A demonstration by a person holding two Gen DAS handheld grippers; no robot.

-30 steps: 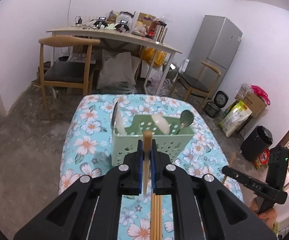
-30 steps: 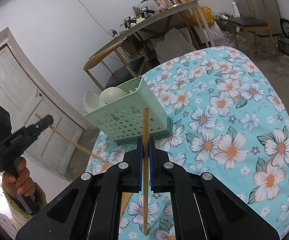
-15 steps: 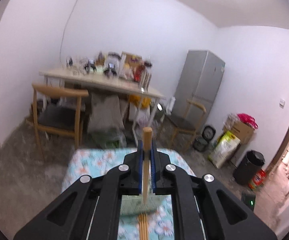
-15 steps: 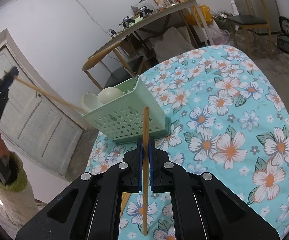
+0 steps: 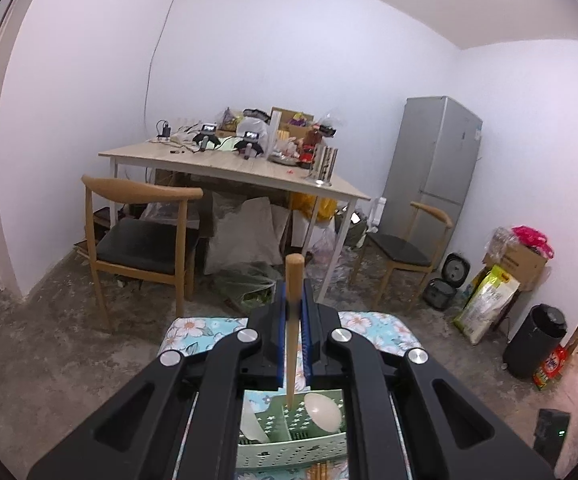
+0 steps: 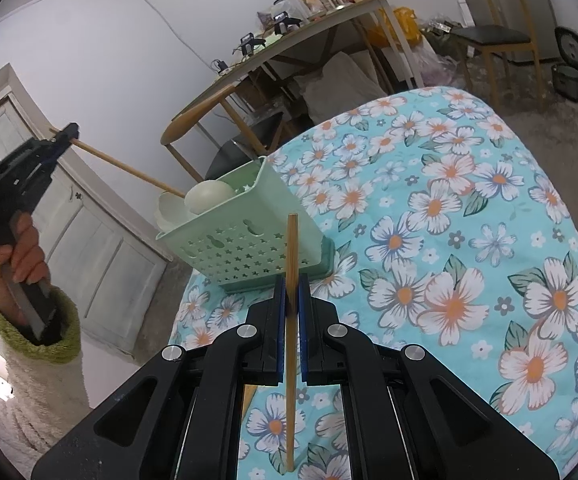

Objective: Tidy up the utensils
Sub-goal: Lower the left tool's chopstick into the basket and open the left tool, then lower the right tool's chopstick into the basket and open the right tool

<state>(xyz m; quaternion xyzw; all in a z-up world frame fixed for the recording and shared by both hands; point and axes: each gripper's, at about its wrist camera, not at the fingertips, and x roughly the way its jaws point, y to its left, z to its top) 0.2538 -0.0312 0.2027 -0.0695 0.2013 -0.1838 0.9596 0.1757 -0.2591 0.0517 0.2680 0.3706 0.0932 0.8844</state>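
Note:
My left gripper [image 5: 293, 292] is shut on a wooden chopstick [image 5: 292, 328]. The chopstick's thin tip points down into the green perforated basket [image 5: 289, 450], which holds white spoons [image 5: 323, 412]. In the right wrist view the left gripper [image 6: 67, 136] is raised left of the basket [image 6: 245, 236], and its chopstick [image 6: 129, 168] slants down to the basket's rim beside the white spoons [image 6: 207, 196]. My right gripper [image 6: 291, 284] is shut on another wooden chopstick [image 6: 291, 320], held upright just in front of the basket, above the floral cloth.
The basket stands near the left edge of a table with a turquoise floral cloth [image 6: 469, 240]. More chopsticks [image 5: 321, 470] lie on the cloth in front of the basket. Beyond are a cluttered wooden table [image 5: 233, 160], wooden chairs [image 5: 141, 240], a grey fridge [image 5: 433, 160] and a white door [image 6: 81, 232].
My left gripper has lifted and swung its chopstick up, then brought its tip over the basket's opening. My right gripper with its chopstick has stayed almost still.

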